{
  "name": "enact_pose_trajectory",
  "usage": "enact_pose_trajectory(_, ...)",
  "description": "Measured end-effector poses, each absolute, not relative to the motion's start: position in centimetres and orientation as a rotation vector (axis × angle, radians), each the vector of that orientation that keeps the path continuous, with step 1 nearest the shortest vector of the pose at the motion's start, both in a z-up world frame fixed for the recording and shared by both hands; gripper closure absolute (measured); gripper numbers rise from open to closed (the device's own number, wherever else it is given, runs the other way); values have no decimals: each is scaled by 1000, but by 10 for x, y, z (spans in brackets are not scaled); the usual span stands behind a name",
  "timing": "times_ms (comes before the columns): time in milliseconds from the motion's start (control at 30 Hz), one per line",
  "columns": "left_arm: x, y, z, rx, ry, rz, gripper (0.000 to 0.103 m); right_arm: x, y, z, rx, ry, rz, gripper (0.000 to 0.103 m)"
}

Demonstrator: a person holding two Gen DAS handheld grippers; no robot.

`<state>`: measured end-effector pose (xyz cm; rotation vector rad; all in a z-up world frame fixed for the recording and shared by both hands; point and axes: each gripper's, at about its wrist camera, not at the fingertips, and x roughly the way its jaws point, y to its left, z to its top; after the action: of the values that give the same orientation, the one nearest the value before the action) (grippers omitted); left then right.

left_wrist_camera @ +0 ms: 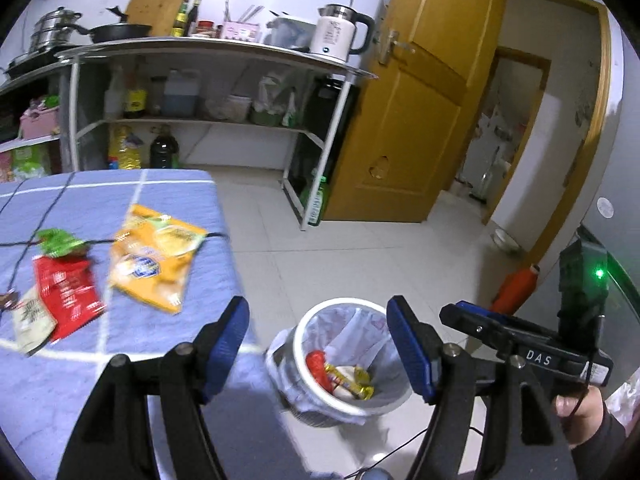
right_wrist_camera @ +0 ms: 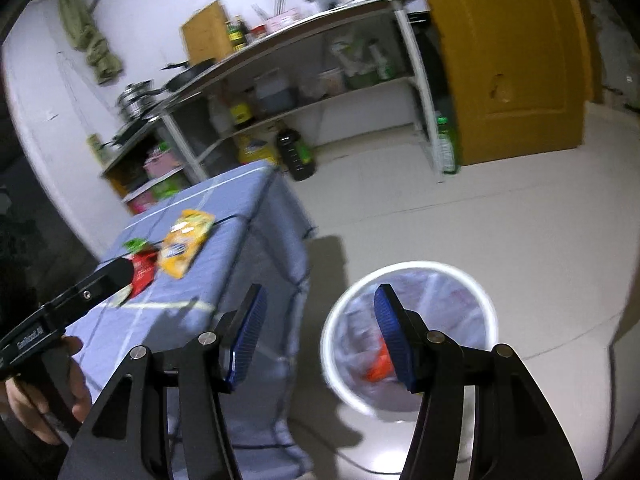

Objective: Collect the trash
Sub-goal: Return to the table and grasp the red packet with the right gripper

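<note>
A white trash bin [left_wrist_camera: 316,410] with a plastic liner stands on the floor right of the table; it holds red and gold wrappers [left_wrist_camera: 340,376]. The bin [right_wrist_camera: 486,300] also shows in the right wrist view. On the blue checked tablecloth [left_wrist_camera: 120,196] lie an orange snack bag [left_wrist_camera: 154,258], a red packet [left_wrist_camera: 66,294], a green wrapper [left_wrist_camera: 56,242] and a pale packet [left_wrist_camera: 32,320]. My left gripper [left_wrist_camera: 318,334] is open and empty over the table's right edge and the bin. My right gripper [right_wrist_camera: 318,322] is open and empty above the bin's left rim.
A white shelf rack [left_wrist_camera: 212,52] with a kettle [left_wrist_camera: 340,32], pans and bottles stands against the far wall. A yellow door [left_wrist_camera: 416,92] is open at right. A green bottle [left_wrist_camera: 318,202] stands by the rack's leg. An orange thing [left_wrist_camera: 516,286] lies on the floor.
</note>
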<state>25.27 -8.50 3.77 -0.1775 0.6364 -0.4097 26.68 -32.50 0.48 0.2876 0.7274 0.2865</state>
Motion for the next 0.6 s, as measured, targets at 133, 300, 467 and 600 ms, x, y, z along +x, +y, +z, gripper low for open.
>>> enact_pose_trajectory(133, 241, -48, 34, -192, 647, -366, 30, 263, -296, 5, 257, 748, 356, 46)
enact_pose_trajectory(300, 232, 1, 28, -207, 645, -254, 32, 265, -258, 13, 202, 758, 435, 46)
enact_pose_trajectory(467, 239, 56, 14, -272, 669, -152, 33, 272, -221, 20, 148, 771, 502, 46)
enact_pose_trajectory(600, 250, 92, 6, -315, 685, -73, 33, 281, -187, 24, 93, 777, 554, 46)
